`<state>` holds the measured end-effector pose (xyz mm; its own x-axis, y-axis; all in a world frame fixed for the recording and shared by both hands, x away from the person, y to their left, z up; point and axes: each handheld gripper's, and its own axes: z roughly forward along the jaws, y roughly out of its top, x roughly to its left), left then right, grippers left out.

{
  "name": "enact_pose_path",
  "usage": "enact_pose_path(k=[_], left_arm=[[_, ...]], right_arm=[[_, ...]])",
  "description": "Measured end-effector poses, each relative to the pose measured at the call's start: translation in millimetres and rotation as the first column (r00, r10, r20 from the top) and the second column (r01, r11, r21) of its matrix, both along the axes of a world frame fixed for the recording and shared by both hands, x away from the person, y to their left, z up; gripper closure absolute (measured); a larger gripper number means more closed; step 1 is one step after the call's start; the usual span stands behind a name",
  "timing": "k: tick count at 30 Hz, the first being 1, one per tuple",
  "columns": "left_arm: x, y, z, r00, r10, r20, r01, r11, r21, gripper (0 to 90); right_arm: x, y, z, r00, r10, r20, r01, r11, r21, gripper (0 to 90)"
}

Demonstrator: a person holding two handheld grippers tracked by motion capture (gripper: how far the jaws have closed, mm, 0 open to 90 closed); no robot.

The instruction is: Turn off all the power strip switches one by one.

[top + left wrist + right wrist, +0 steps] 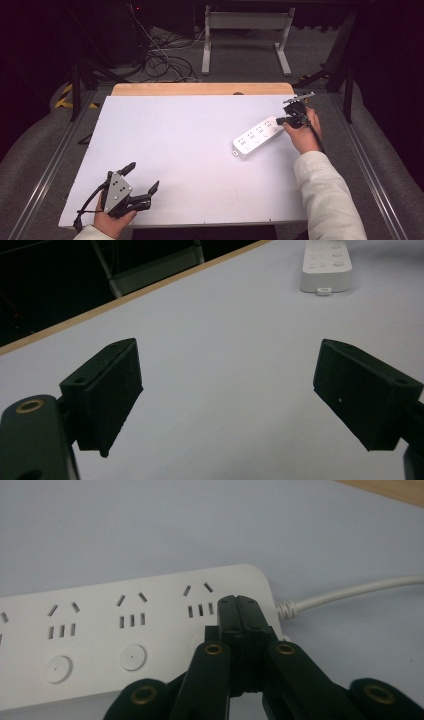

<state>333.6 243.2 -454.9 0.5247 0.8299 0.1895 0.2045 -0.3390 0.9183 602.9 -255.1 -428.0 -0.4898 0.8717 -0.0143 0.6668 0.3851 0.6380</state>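
A white power strip (pixel 258 136) with several sockets lies at an angle on the right part of the white table top (pixel 190 150). The strip (pixel 125 630) has round buttons along its near edge, and its white cable (pixel 350 592) leaves at the right end. My right gripper (pixel 283 120) is shut, its black jaws pressed together with nothing between them; its tips (pixel 239 602) sit over the cable end of the strip. My left gripper (pixel 142 176) rests at the table's front left, open and empty. The strip's far end (pixel 327 262) shows past the left gripper's jaws.
A wooden edge (pixel 200 89) runs along the table's far side. Beyond it on the floor are tangled cables (pixel 160 60) and a white table frame (pixel 245 30). Metal rails (pixel 45 165) flank the table on both sides.
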Motion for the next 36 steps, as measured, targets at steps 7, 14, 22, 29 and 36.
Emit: enact_pose_path(k=[7, 14, 22, 29, 36], left_arm=[[-0.2, 0.0, 0.1, 1.0, 0.001, 0.002, -0.001, 1.0, 0.001, 12.9], [-0.4, 0.0, 0.2, 1.0, 0.0, 0.003, 0.0, 1.0, 0.002, 12.9], [-0.3, -0.1, 0.1, 1.0, 0.001, 0.003, -0.001, 1.0, 0.001, 12.9], [-0.8, -0.2, 0.2, 1.0, 0.0, 0.002, 0.0, 1.0, 0.002, 12.9], [-1.1, -0.6, 0.2, 1.0, -0.003, 0.002, 0.003, 1.0, 0.004, 12.9]], right_arm=[[0.3, 2.6, -4.3, 0.999, 0.025, -0.036, -0.025, 0.9997, -0.002, 90.0], [-0.3, 4.6, -7.8, 0.9979, 0.031, -0.057, -0.032, 0.9995, -0.007, 90.0], [-0.6, 6.7, -9.9, 0.9971, 0.043, -0.063, -0.044, 0.999, -0.01, 90.0], [-3.0, 10.0, -11.8, 0.998, 0.037, -0.051, -0.039, 0.9986, -0.036, 90.0], [-6.2, 13.3, -12.6, 0.999, 0.035, -0.029, -0.037, 0.9972, -0.065, 90.0]])
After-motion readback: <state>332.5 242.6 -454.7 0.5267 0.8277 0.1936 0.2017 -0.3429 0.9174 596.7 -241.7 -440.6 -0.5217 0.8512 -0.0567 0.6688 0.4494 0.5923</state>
